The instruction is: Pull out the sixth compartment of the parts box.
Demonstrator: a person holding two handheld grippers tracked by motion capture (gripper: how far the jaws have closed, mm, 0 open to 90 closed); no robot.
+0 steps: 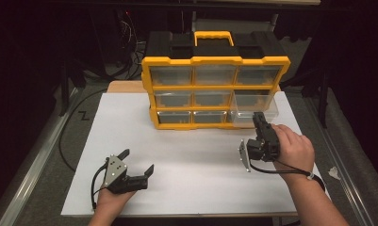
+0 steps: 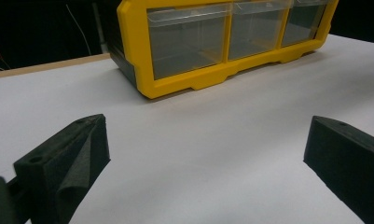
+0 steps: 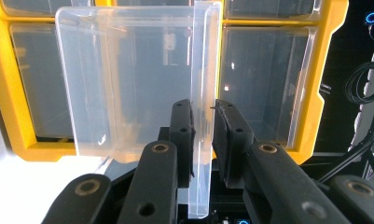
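From the high view, a yellow organiser [image 1: 215, 92] with three rows of clear drawers stands upright at the far edge of the white table [image 1: 186, 160], a little right of centre. Its bottom-right clear drawer [image 1: 255, 101] sticks out towards the person, partly drawn from its slot. The right gripper [image 1: 261, 123] reaches up to that drawer's front, held in the person's right hand [image 1: 292, 148] near the right edge of the table. The left gripper [image 1: 138, 162] rests near the near-left corner, well apart from the organiser, its jaws spread with nothing between them.

In the left gripper view, the two black jaws stand wide apart over bare table, and the organiser's bottom row of drawers [image 2: 231, 32] lies ahead across open surface.

In the right gripper view, the jaws are pressed on the thin front wall of the clear drawer [image 3: 128, 79], one jaw on each side of it, with the drawer's body reaching towards the yellow frame [image 3: 17, 93]. The bite looks shallow, on a slick, narrow lip.

My judgement is that the pinch could slide off the smooth plastic if the pull is angled. A crooked pull could also jam the drawer in its slot, or drag the light organiser forward, since the left gripper is not bracing it. Drawn fully out, the drawer could drop from so small a hold.
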